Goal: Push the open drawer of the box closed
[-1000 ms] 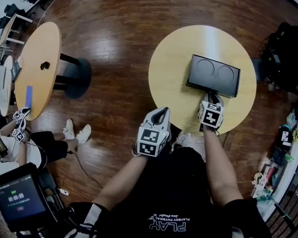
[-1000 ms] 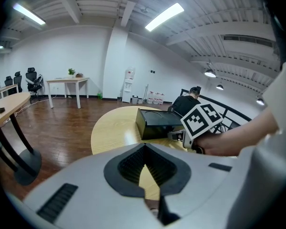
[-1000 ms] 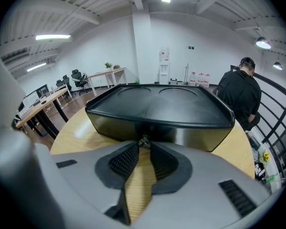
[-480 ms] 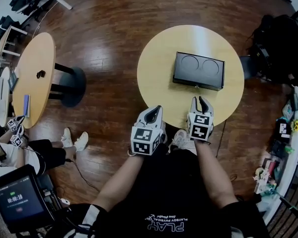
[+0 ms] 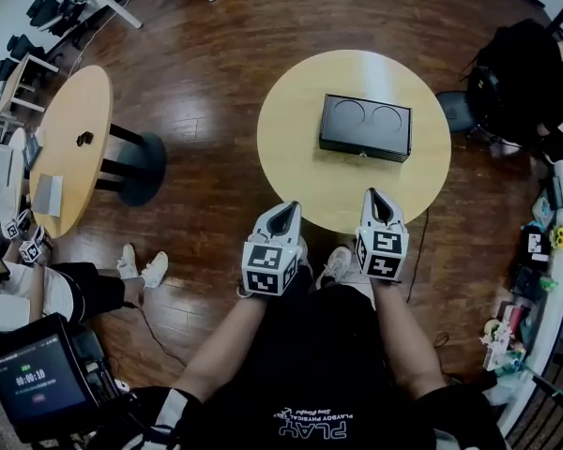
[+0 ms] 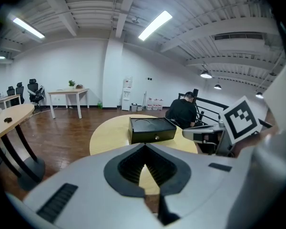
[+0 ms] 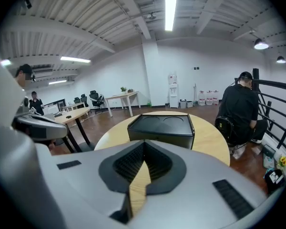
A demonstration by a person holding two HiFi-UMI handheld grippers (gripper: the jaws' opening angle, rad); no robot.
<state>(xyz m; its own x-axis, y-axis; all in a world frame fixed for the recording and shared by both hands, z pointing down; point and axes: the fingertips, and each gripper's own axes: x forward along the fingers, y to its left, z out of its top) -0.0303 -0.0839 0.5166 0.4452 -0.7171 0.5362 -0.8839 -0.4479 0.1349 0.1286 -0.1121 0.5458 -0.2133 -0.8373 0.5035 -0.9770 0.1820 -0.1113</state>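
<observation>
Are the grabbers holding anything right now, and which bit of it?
Nothing is held. The left gripper and right gripper both have their jaws together and empty, short of the black box on the round table.

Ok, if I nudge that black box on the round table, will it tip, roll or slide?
The box is low, wide and flat-sided, so it probably won't tip or roll. The table top looks smooth, so it would likely slide. Its straight edges suggest a stiff case.
</observation>
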